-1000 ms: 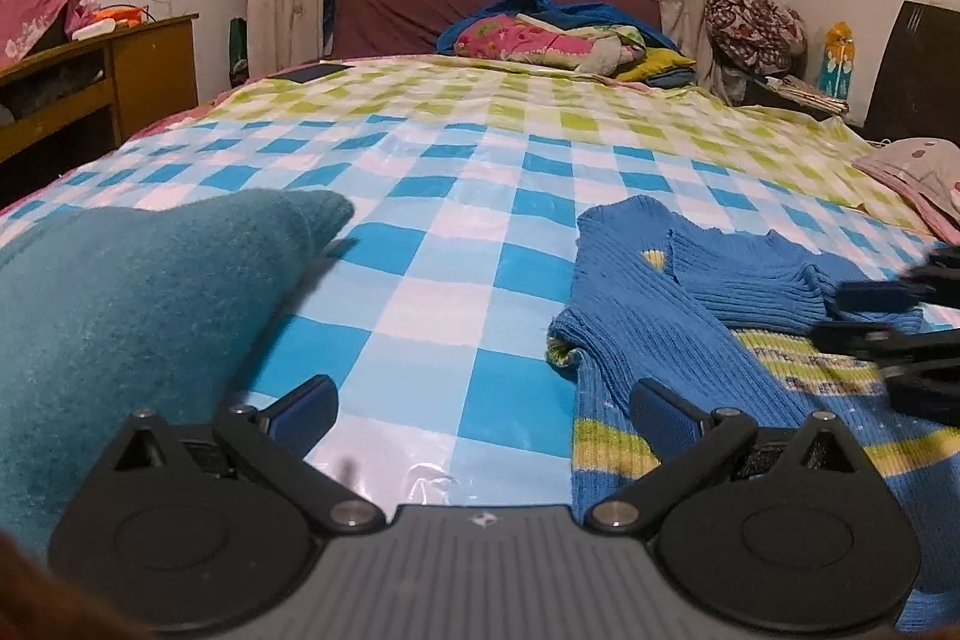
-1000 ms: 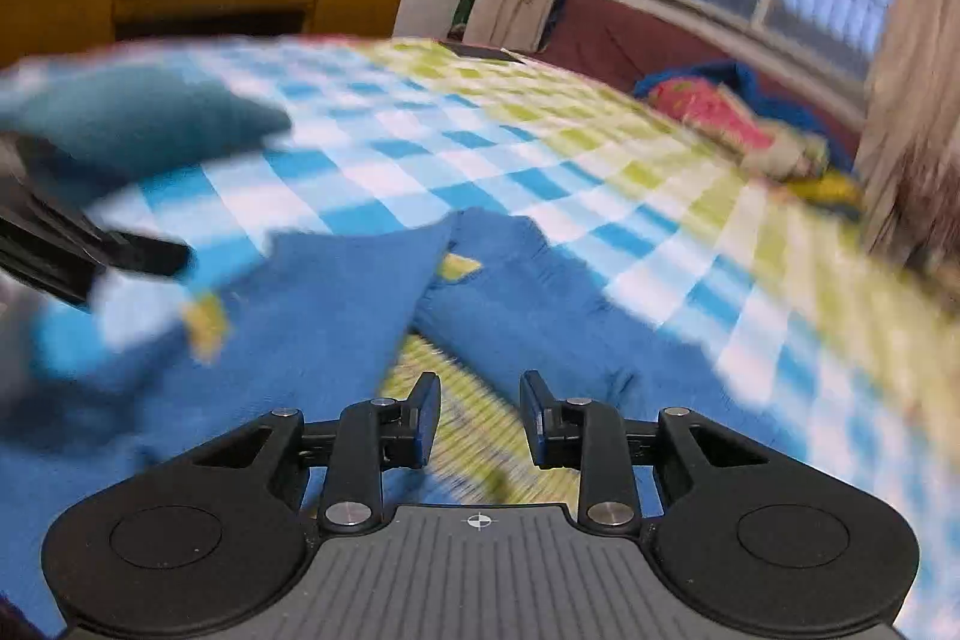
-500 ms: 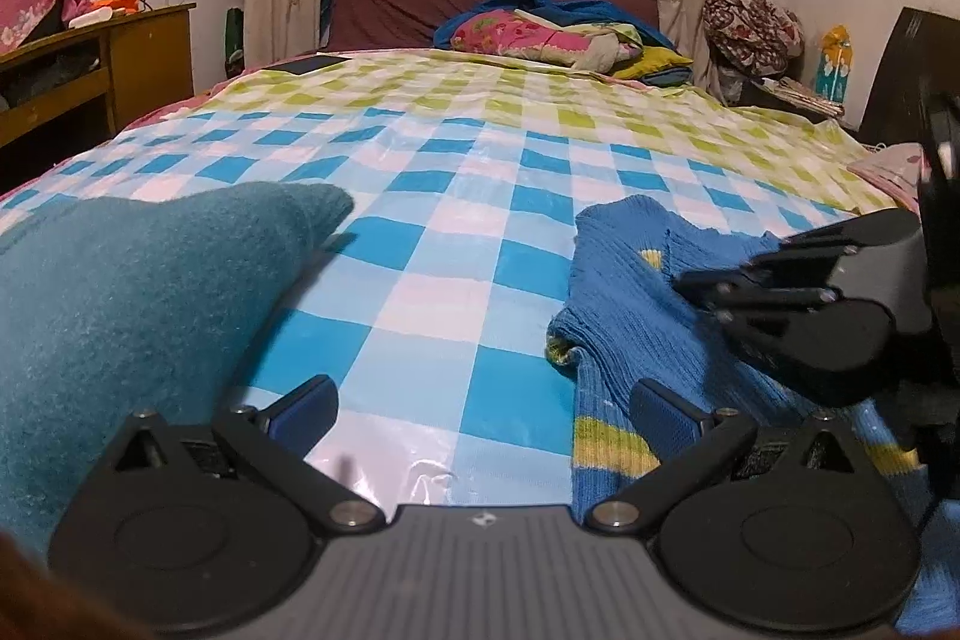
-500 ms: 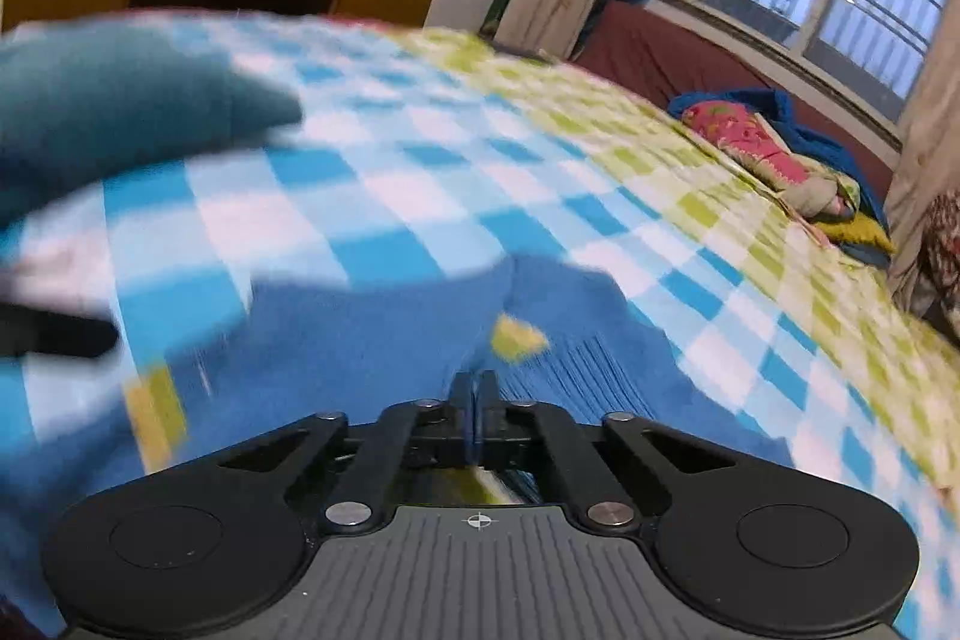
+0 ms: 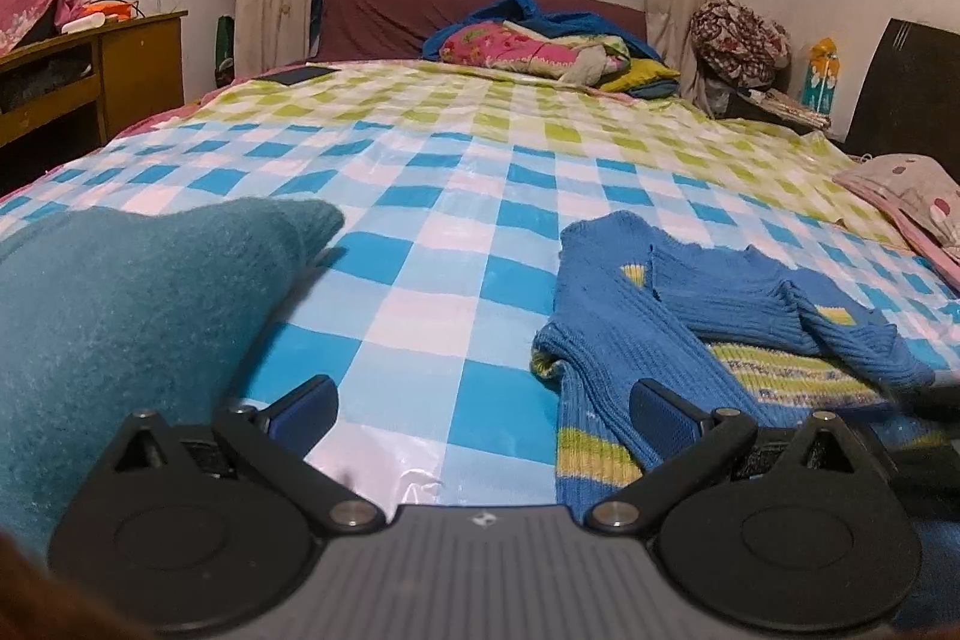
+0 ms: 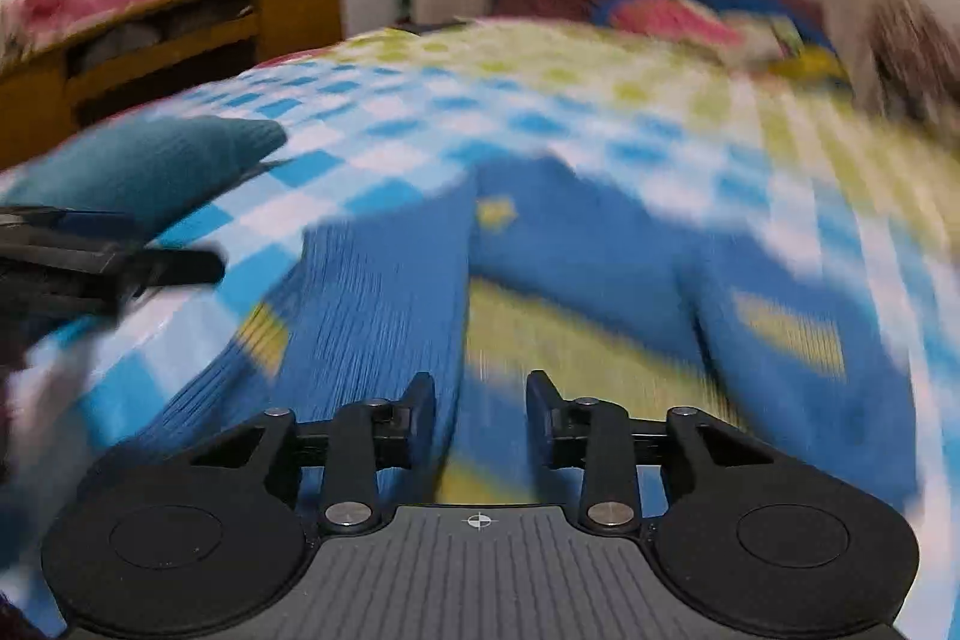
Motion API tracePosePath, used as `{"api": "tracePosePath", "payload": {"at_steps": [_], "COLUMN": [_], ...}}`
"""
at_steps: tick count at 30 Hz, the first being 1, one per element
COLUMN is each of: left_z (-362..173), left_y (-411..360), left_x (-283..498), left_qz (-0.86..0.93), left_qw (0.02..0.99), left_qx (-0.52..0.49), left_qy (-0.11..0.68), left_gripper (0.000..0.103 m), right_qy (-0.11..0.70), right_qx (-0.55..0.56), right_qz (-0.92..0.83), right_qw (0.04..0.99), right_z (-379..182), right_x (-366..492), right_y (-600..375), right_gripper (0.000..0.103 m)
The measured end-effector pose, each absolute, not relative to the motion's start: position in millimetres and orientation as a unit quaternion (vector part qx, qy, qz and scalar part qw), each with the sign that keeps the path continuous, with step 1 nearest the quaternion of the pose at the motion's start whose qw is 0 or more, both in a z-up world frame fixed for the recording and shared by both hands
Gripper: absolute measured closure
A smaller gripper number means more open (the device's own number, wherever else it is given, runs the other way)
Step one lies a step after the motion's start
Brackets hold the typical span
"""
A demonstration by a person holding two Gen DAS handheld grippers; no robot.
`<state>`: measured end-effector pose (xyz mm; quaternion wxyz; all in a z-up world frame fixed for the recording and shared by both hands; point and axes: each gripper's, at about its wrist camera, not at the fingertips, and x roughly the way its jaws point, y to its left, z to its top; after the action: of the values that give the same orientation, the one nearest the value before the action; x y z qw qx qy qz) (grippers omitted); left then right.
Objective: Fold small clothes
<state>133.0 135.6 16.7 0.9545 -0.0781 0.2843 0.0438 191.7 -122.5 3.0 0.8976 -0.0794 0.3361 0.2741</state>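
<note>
Right wrist view: right gripper (image 6: 480, 415) angled down, jaws just opening, empty.

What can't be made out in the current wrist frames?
- Blue sweater: its near hem and right side, in the left wrist view, are hidden by the left gripper body and cut by the frame edge.
- Sweater's knit and fold lines: smeared by motion blur in the right wrist view.
- Right gripper: open, nothing between its pads; whether they touch the fabric is lost to blur.
- Teal garment: cut off at the left edge.
</note>
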Motion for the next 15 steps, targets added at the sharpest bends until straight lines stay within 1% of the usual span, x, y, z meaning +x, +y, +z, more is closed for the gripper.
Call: {"api": "tracePosePath", "payload": {"at_steps": [4, 6, 7, 9, 11, 13, 14, 15], "left_z": [20.6, 22.4, 24.0, 28.5, 34.0, 37.2, 37.4, 36.4], "left_y": [134.9, 134.1, 134.4, 137.6, 143.6, 149.5, 152.3, 155.2], "left_x": [129.1, 127.9, 127.0, 125.1, 122.7, 122.3, 122.9, 124.3], "left_qz": [0.042, 0.044, 0.045, 0.049, 0.055, 0.063, 0.066, 0.069], "left_qw": [0.957, 0.958, 0.959, 0.960, 0.962, 0.963, 0.963, 0.962], "left_qx": [-0.079, -0.076, -0.076, -0.079, -0.086, -0.090, -0.092, -0.094], "left_qy": [0.275, 0.273, 0.270, 0.263, 0.252, 0.245, 0.245, 0.247], "left_gripper": [0.000, 0.000, 0.000, 0.000, 0.000, 0.000, 0.000, 0.000], "right_qy": [0.397, 0.427, 0.424, 0.419, 0.413, 0.397, 0.384, 0.364], "right_qx": [0.019, 0.075, 0.082, 0.079, 0.087, 0.073, 0.055, 0.012], "right_qz": [0.274, 0.286, 0.291, 0.318, 0.353, 0.404, 0.436, 0.453], "right_qw": [0.876, 0.854, 0.854, 0.847, 0.835, 0.821, 0.812, 0.814], "right_z": [-4.6, -13.9, -15.1, -14.3, -11.0, -3.1, 4.3, 12.9], "right_x": [159.0, 151.6, 149.8, 150.1, 151.6, 149.1, 144.6, 138.2], "right_y": [-161.5, -166.2, -163.2, -143.8, -118.4, -91.3, -75.6, -61.6], "right_gripper": [0.063, 0.063, 0.063, 0.071, 0.072, 0.074, 0.073, 0.074]}}
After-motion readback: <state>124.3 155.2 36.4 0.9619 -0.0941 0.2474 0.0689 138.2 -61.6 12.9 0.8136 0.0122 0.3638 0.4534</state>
